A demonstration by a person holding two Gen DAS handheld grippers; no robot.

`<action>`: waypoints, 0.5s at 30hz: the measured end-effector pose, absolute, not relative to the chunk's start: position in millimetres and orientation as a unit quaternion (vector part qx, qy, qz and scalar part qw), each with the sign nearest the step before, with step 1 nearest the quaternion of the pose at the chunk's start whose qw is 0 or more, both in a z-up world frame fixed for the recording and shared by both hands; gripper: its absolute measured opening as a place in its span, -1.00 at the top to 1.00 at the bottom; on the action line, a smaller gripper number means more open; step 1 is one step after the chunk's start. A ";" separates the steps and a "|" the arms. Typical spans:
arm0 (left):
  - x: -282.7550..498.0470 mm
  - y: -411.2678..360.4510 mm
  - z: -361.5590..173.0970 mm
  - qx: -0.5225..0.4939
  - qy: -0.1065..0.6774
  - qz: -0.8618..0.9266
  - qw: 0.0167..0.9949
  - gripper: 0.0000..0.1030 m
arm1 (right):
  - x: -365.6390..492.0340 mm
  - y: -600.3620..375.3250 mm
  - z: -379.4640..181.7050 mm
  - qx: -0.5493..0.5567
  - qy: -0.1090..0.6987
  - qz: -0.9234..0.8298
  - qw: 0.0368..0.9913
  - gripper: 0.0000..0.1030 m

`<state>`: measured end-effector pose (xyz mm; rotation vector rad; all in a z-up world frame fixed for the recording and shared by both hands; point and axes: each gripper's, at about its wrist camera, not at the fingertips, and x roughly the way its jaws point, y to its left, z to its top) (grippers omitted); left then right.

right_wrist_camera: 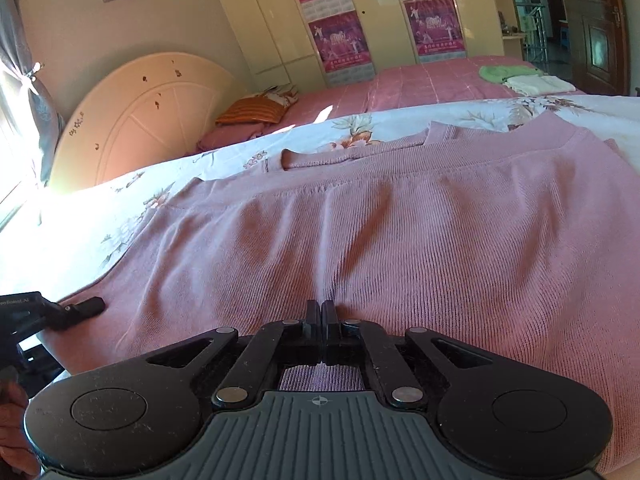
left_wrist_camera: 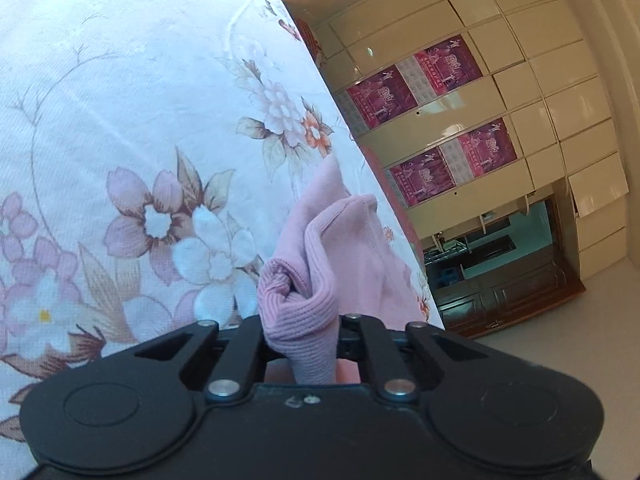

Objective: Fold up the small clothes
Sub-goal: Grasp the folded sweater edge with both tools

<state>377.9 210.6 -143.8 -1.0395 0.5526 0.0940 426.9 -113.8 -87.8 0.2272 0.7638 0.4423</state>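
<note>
1. On the bed's floral sheet [right_wrist_camera: 120, 200] my pink sweater [right_wrist_camera: 400, 232] lies spread flat.
2. My left claw [left_wrist_camera: 298, 320] pinches its bunched hem.
3. My right claw [right_wrist_camera: 322, 312] is pressed together on the knit.

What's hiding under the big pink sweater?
Under the pink sweater lies the flowery bedsheet, which shows all around its edges. The part right beneath the sweater is covered, so anything else there cannot be seen.
</note>
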 end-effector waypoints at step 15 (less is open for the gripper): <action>485.8 -69.1 -42.6 -0.205 0.319 -0.231 0.896 0.85 | 388.2 -313.6 -49.8 0.351 0.280 0.036 0.893 1.00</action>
